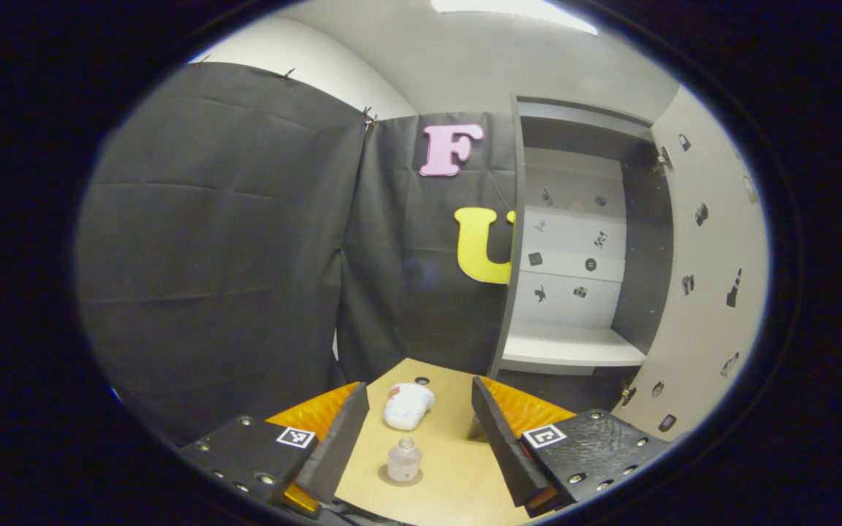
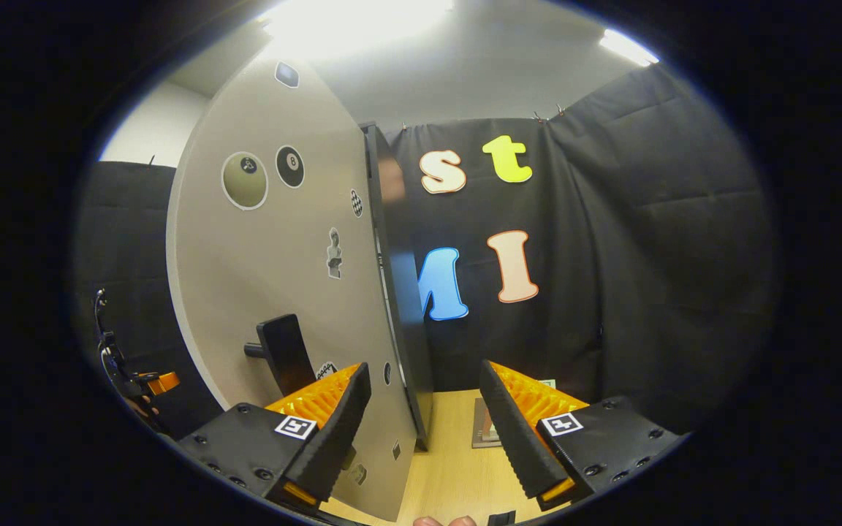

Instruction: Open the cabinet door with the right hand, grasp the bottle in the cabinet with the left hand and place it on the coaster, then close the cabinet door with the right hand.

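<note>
Table [image 1: 457,467]: bottle [image 1: 404,459] on coaster [image 1: 400,477], bag [image 1: 407,405].

Clear bottle [image 1: 404,459]; light wood table [image 1: 457,467]; sticker-dotted beige cabinet door [image 2: 267,270].

Readable: an "8" on the black billiard-ball sticker [image 2: 289,166] on the cabinet door [image 2: 275,277]. Square fiducial marker tags [image 2: 296,427] on the tongs carry no legible text. Other stickers too small to read.
</note>
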A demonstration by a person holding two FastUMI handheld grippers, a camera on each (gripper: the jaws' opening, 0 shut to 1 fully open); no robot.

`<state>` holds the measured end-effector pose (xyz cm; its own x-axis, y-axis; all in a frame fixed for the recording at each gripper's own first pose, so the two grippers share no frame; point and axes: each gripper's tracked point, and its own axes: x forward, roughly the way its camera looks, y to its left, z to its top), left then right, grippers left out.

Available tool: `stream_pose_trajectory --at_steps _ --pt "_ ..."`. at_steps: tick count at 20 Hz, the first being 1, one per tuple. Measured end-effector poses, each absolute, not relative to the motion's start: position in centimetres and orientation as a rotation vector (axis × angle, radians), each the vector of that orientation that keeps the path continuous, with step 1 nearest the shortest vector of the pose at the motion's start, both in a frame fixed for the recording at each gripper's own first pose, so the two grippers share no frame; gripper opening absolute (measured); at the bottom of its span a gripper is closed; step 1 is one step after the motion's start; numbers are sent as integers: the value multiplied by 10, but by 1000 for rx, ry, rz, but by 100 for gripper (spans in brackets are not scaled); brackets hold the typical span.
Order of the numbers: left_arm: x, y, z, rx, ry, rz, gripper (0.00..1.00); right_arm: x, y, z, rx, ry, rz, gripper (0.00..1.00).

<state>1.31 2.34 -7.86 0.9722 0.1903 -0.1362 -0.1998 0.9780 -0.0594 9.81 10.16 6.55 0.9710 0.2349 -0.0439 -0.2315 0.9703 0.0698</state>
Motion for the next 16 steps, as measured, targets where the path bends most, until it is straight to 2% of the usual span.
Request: stream_pose_trajectory --at_steps 8,16 --pt "60 70 -105 -113 182 133 86 88 164 55 92 98 239 96" --pt "98 118 -96 -55 158 69 86 90 236 47 163 105 239 96"
